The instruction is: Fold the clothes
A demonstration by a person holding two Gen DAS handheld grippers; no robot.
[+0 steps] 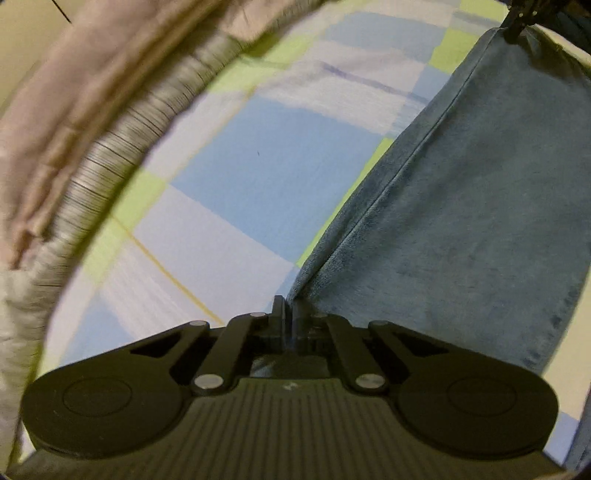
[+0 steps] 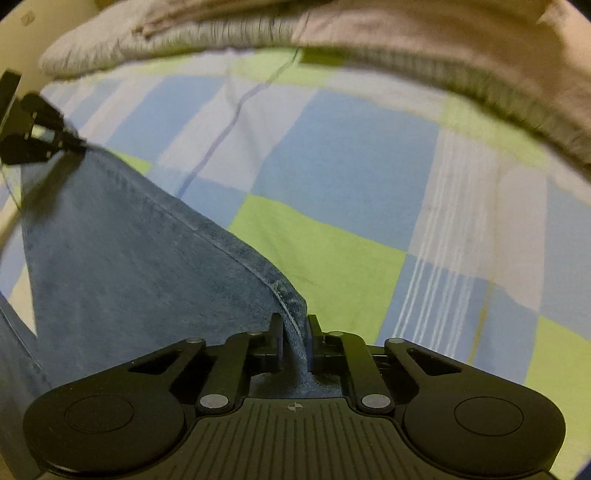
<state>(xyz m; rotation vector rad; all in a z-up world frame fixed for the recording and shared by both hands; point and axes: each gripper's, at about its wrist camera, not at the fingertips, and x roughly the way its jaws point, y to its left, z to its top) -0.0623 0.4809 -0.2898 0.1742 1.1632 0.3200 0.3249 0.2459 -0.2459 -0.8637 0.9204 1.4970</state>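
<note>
Checked bedsheet (image 2: pixel 332 155); denim garment (image 2: pixel 129 258) gripped.

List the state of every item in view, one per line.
Left gripper: shut on jeans edge.
Right gripper: shut on jeans edge.
Jeans: lifted, stretched taut between both grippers above the sheet.
Sheet: spread flat, checked blue, green and white.
Grey garment: lying bunched along the far side of the sheet.
Pink garment: lying on the grey one.
</note>
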